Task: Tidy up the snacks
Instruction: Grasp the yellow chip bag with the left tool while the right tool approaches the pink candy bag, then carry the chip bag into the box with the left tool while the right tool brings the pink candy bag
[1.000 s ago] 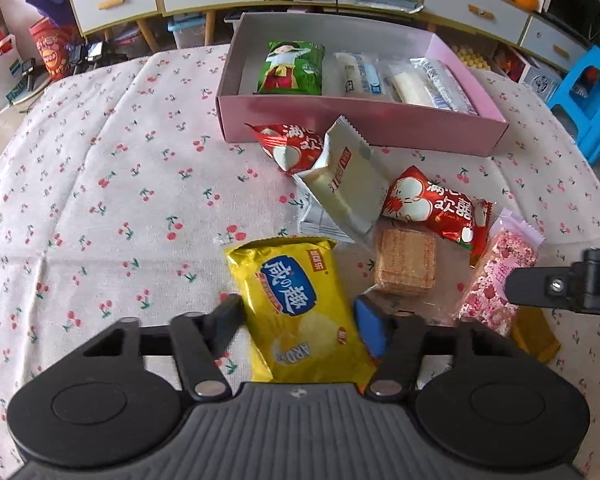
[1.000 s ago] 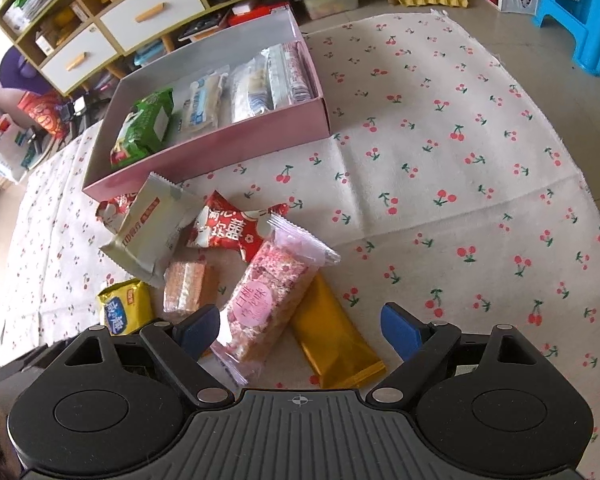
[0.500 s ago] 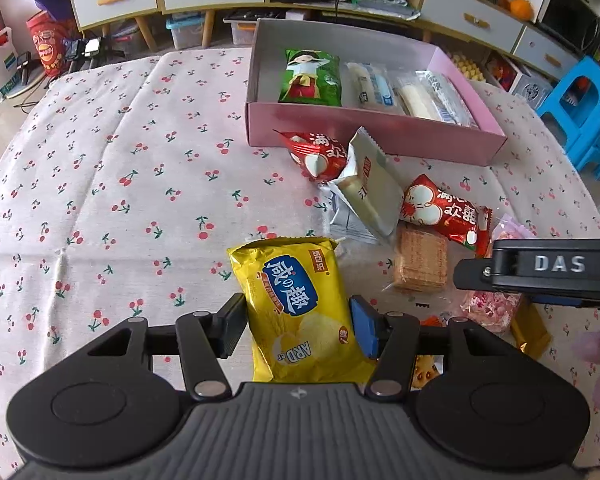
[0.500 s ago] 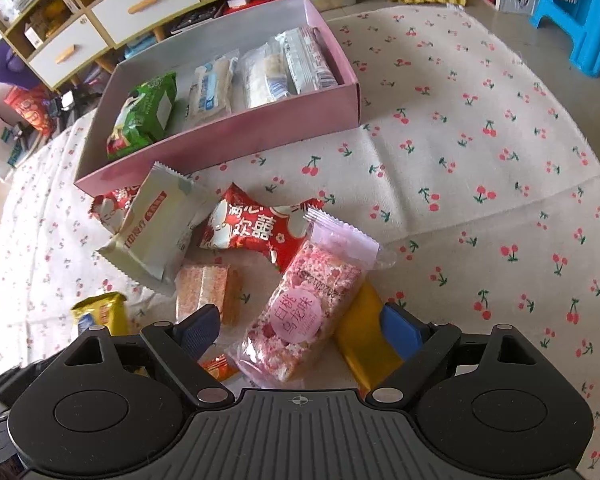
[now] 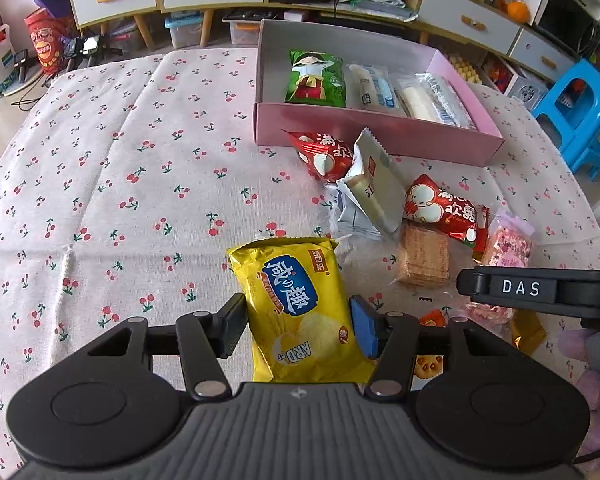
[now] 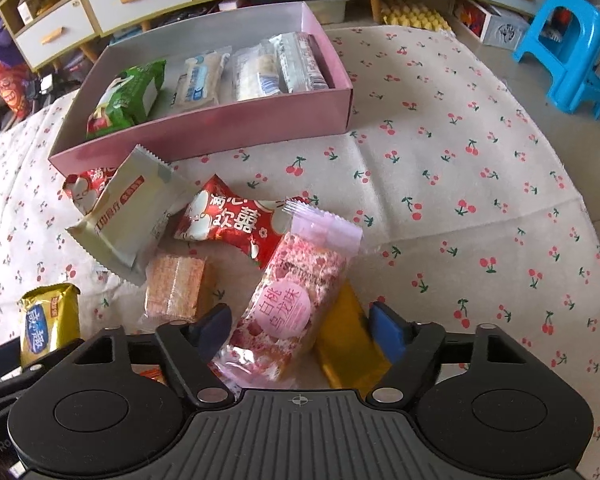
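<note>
The left gripper [image 5: 298, 330] is clenching the yellow foil biscuit packet [image 5: 300, 312], well in front of the pink cardboard box [image 5: 380, 136]. The right gripper [image 6: 300, 330] is closing around the pink-speckled clear-wrapped bar [image 6: 296, 304], not yet pinching; it should squeeze mid-length, clear of the gold packet [image 6: 350, 344] alongside.

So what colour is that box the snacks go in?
Pink outside, pale grey inside: the box shows best in the right wrist view.
</note>
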Available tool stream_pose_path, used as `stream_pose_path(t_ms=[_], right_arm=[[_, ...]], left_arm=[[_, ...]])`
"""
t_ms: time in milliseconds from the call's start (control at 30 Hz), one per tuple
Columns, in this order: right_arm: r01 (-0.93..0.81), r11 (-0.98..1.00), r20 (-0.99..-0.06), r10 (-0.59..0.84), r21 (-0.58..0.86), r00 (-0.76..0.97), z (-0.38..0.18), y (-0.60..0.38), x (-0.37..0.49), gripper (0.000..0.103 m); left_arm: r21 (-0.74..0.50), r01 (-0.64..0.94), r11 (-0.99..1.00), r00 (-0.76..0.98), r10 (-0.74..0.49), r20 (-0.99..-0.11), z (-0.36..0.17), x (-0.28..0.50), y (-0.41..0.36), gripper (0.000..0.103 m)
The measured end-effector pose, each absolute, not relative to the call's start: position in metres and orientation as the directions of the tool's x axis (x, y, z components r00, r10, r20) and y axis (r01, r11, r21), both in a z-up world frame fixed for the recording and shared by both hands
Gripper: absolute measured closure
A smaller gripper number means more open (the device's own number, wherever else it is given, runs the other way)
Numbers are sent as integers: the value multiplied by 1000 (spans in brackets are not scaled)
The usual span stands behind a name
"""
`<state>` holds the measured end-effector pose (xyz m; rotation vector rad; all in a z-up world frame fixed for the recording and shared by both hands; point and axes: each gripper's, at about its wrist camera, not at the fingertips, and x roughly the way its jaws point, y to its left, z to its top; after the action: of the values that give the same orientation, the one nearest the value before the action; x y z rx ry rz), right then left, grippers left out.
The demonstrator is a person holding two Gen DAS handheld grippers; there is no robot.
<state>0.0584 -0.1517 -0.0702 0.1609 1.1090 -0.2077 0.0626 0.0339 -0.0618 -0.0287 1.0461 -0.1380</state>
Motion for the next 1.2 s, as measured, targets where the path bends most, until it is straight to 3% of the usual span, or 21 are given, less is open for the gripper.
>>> stream_pose_path(t_ms=[233,1200], right_arm=[[241,970,-893,-70,44,445,-64,-162,55,66],[252,893,-822,190,372,537,-19,-205,49,69]], left_arm=[[-95,100,990,494,-132,-859,-61,62,36,51],[-263,70,962,527,-259,-809,-30,81,52,51]])
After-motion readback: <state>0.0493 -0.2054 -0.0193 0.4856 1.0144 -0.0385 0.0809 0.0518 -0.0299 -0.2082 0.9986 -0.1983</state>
